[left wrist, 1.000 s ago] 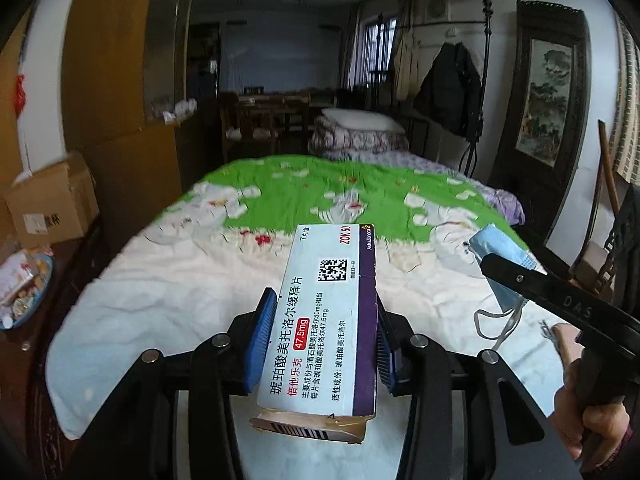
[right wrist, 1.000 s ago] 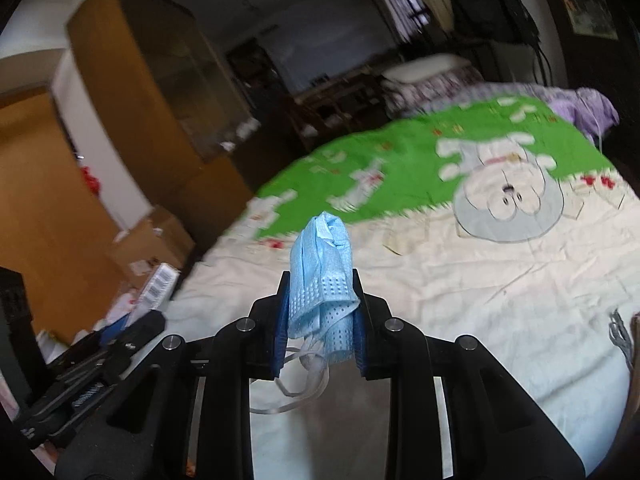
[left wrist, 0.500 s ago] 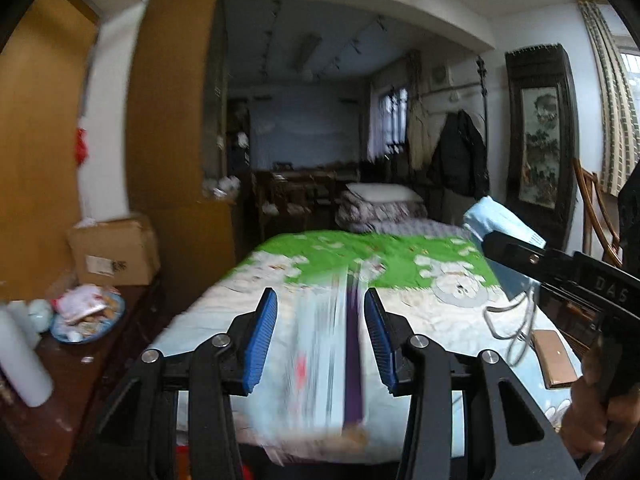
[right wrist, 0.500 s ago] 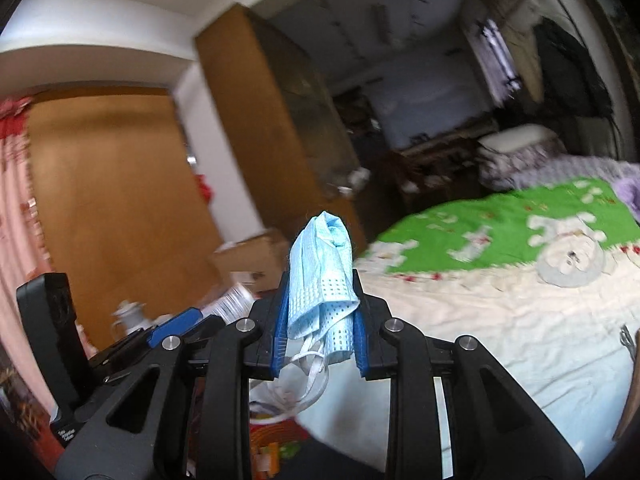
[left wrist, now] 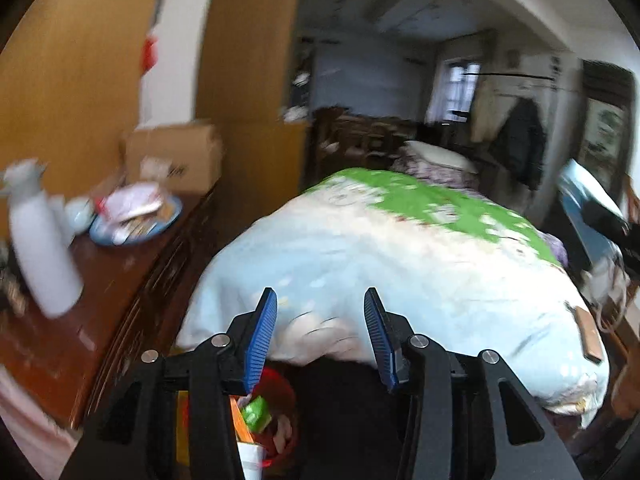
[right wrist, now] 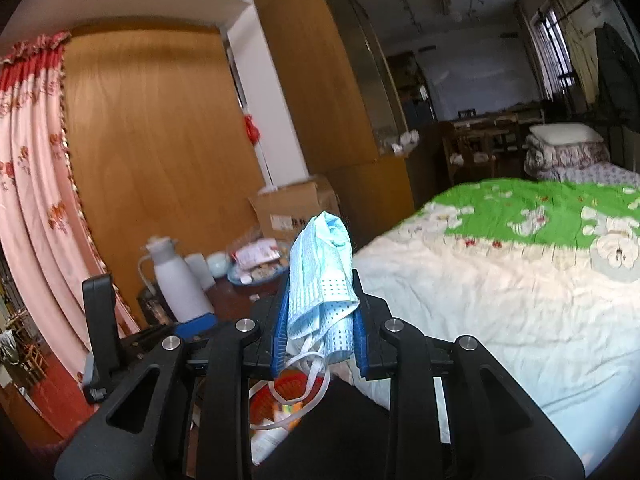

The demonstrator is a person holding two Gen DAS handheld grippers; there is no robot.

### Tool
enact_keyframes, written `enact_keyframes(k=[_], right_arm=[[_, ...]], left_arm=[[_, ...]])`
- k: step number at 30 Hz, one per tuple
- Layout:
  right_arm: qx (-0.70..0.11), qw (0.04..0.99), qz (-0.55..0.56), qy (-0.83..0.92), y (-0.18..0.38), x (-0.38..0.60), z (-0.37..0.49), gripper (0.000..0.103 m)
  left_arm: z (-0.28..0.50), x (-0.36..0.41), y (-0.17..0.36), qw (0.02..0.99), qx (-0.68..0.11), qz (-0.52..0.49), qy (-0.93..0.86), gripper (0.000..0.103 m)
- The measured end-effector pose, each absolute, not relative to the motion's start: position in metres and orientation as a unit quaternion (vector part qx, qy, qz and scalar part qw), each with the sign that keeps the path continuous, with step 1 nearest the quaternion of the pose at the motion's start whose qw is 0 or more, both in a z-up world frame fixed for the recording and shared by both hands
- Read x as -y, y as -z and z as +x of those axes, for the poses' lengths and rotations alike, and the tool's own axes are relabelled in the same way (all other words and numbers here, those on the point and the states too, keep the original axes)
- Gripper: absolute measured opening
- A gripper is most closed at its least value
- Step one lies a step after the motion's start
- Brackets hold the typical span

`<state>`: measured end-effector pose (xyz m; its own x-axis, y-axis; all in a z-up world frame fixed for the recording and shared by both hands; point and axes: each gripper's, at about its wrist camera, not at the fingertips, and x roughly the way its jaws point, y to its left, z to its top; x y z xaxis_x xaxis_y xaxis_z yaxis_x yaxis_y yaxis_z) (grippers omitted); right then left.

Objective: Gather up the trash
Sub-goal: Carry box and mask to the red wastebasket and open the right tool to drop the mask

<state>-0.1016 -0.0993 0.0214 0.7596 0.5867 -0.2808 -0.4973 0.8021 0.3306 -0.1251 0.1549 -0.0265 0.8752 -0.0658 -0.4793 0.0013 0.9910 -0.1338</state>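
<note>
Left wrist view: the medicine box that sat between the left claw's (left wrist: 320, 340) pads a second ago is gone; jaws empty and apart, red trash bin (left wrist: 276, 412) just below. Right claw (right wrist: 318, 344) stays clamped on the blue face mask (right wrist: 324, 276).

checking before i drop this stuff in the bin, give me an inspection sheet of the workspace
surface: bed quilt, rumpled
job's things: blue face mask in the right gripper; red bin below, already holding rubbish
clutter: white flask, plate of packets, cardboard box on the side cabinet
grippers: left gripper open, nothing between its jaws; right shut on the mask
cables: nothing seen; only the mask's loops dangle
surroundings: pink curtain, wooden panels
</note>
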Motion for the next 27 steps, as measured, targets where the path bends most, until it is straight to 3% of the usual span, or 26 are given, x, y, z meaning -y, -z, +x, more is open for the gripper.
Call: enact_keyframes(k=[15,19,27], right_arm=[[-0.270,0.893,0.043,-0.356,0.035,0.015,-0.075,0.028],[-0.298,0.878,0.030,-0.373,0.046,-0.011,-0.059,0.028],[-0.363,0.835,0.003,-0.414,0.078,-0.076,-0.026,0.028]], left_arm=[[-0.111,-0.246,0.091,0.940,-0.309,-0.112,-0.087,0.055],[-0.110,-0.256,0.099,0.937,-0.314,-0.114,-0.106,0.065],[-0.116,-0.308,0.103,0.924,-0.309,-0.126,-0.189,0.069]])
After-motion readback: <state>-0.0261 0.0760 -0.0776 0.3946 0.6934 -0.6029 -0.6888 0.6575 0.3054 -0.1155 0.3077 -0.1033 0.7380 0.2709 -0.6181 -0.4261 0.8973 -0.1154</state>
